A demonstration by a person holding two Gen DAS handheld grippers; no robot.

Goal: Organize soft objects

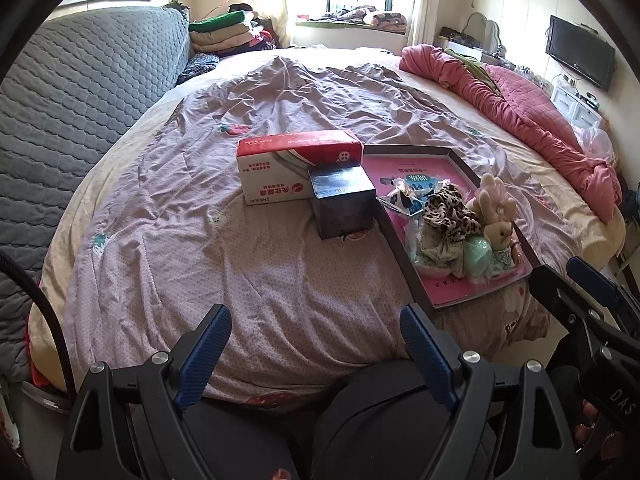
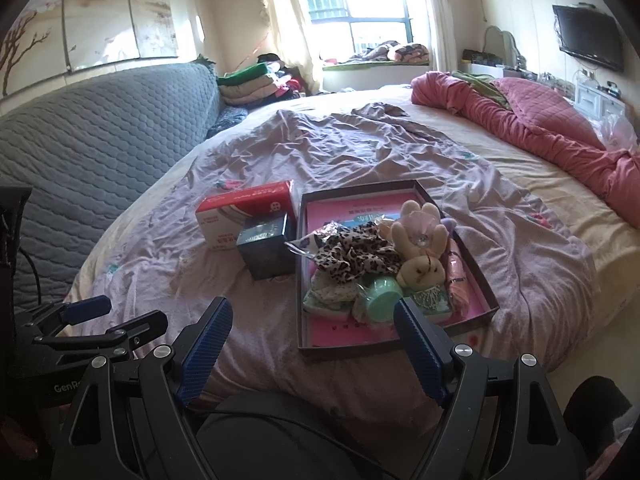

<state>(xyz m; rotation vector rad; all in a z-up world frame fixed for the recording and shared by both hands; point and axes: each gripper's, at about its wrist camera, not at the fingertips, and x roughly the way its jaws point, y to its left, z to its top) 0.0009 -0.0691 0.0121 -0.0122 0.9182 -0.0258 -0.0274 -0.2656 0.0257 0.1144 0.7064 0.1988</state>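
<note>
1. Left hand-held gripper (image 1: pixel 316 354): spread wide, nothing between the blue pads, hovering over the near edge of the bed (image 1: pixel 168 248), well short of any item.
2. Right hand-held gripper (image 2: pixel 312 346): likewise wide apart and empty, its right pad just in front of the tray's near rim.
3. Soft things heaped in the shallow dark tray (image 2: pixel 304 240) with its pink lining: leopard-print scrunchie (image 2: pixel 352 256), plush bunny (image 2: pixel 420 240), mint-green cup (image 2: pixel 382 300), crinkly snack packet (image 2: pixel 308 242), pale lacy cloth (image 2: pixel 326 300) and a pink wrapped item (image 2: pixel 456 272) along the right wall.
4. Beside the tray's left rim: red-and-white carton (image 1: pixel 296 168), with a dark blue box (image 1: pixel 342 204) touching its front.
5. Fits both a pile gathered into the tray and a pile waiting to be taken out; no telling which from this scene.
6. Risk: items tangled and overlapping, so closing on the scrunchie probably drags the packet or cloth along with it.
7. Risk: tray resting on a wrinkled, yielding sheet; pressing down on a rim likely tips it and spills the heap.
8. Risk: smooth, rounded cup apt to squirt out of the pads if pinched off-centre.
9. Risk: both grippers close together at the near edge; reaching across could knock them together.
</note>
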